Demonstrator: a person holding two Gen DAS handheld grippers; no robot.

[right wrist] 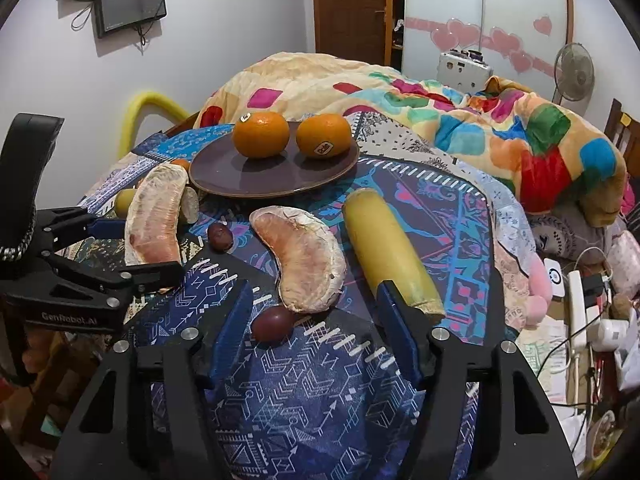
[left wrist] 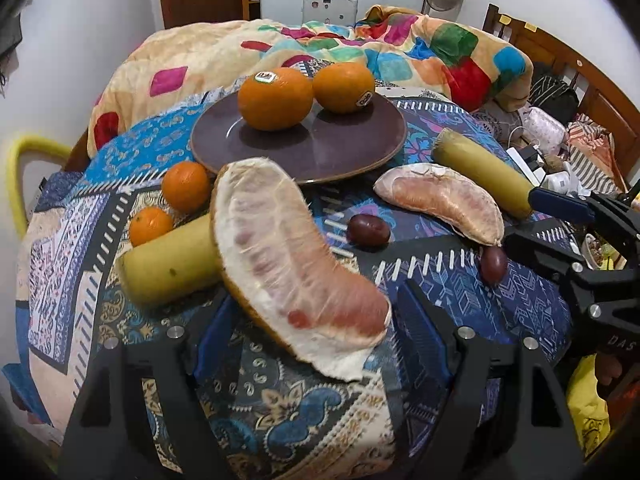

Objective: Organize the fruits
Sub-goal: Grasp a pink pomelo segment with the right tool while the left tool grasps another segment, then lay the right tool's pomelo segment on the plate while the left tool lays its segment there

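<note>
Pomelo wedge [left wrist: 292, 256] lies lengthwise between the open, empty left hand-held gripper [left wrist: 316, 320], while the half-open right hand-held gripper [right wrist: 316, 320] holds nothing, a date [right wrist: 272, 324] between its fingers.

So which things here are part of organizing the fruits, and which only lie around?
Part of the job:
- plate with two oranges
- pomelo segments
- small mandarins
- dark plums
- yellow pieces

Lying around:
- blanket
- fan
- power strip
</note>
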